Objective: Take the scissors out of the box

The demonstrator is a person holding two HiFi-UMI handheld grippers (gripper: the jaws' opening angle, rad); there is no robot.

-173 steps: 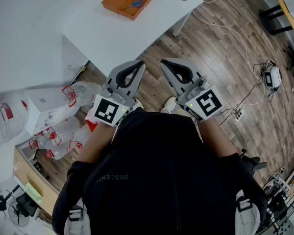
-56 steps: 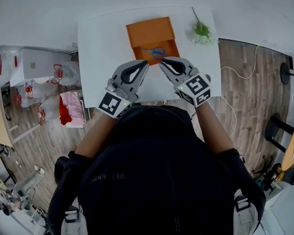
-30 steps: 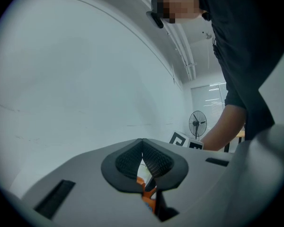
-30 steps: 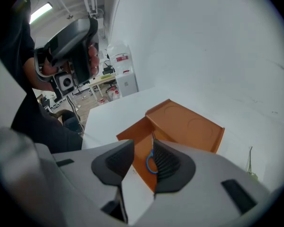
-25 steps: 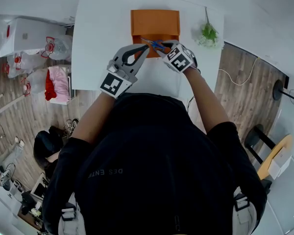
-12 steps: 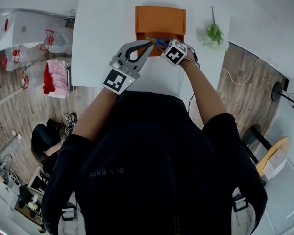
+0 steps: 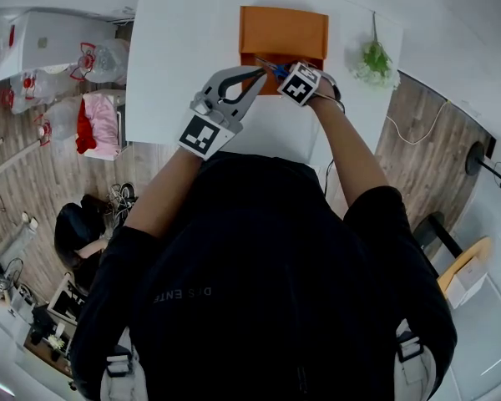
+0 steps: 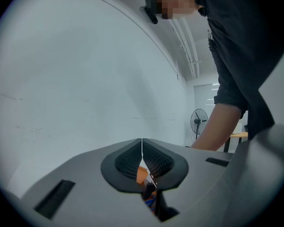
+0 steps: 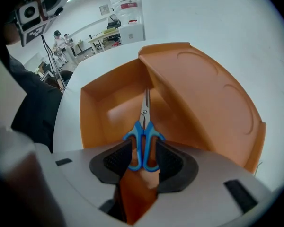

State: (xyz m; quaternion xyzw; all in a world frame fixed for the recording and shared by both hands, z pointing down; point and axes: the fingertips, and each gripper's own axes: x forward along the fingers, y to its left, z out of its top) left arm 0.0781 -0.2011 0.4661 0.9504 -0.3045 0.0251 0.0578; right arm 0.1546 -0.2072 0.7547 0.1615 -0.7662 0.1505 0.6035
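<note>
White table [image 7: 184, 48] on wood floor [image 7: 438, 170], orange box [image 7: 284, 27], right hand-held gripper [image 9: 143, 159] opening around scissors [image 9: 143, 138], left hand-held gripper [image 8: 142, 150] closed

Entering freely from above the box [image 9: 92, 122]; being blocked at its far side by the tilted lid [image 9: 203, 98], at its near edge by the left gripper [image 7: 261, 73].

The right claw [image 9: 143, 163] is matt grey plastic with black ribbed pads [image 9: 117, 161], and its jaws are opening. Between them the scissors [image 9: 143, 135] show glossy blue plastic handles and bare, shiny metal blades. Around the claw the box [image 9: 199, 98] is smooth, matt orange. The table [image 7: 192, 40] beneath is smooth white.
</note>
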